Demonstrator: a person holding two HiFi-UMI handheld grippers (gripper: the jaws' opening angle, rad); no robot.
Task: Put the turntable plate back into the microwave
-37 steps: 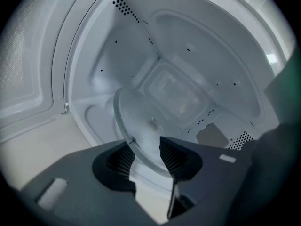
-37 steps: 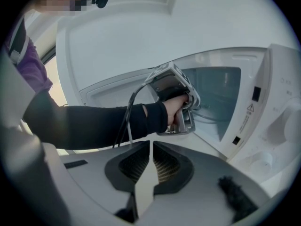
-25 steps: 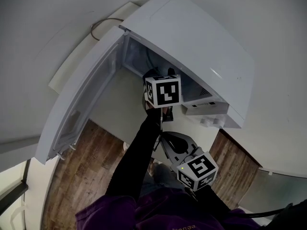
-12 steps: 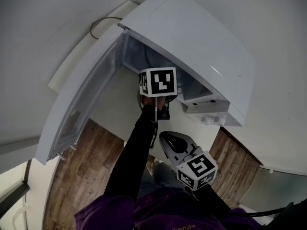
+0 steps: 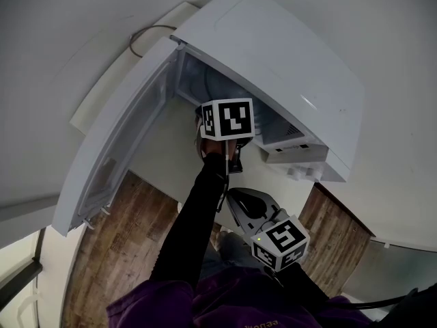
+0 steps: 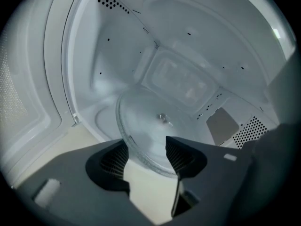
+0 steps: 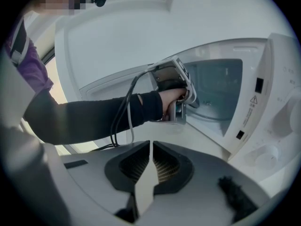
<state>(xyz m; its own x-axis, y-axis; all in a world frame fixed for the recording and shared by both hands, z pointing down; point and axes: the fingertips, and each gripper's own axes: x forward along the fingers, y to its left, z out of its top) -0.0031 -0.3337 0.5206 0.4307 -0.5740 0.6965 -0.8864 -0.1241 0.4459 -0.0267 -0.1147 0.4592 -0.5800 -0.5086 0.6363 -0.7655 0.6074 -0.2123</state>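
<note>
Left gripper view: left claw (image 6: 146, 149), jaws just opening, loosely straddles the near rim of the clear round glass turntable plate (image 6: 150, 121) inside the white microwave (image 6: 89, 69); right claw (image 7: 151, 150) is closed and empty.

I seem to be working in a home kitchen corner: a white box-shaped microwave oven (image 5: 273, 53) sits on a pale cream counter (image 5: 167, 159) against a plain white wall (image 5: 396, 33), above a brown wood-plank floor (image 5: 123, 234).
</note>
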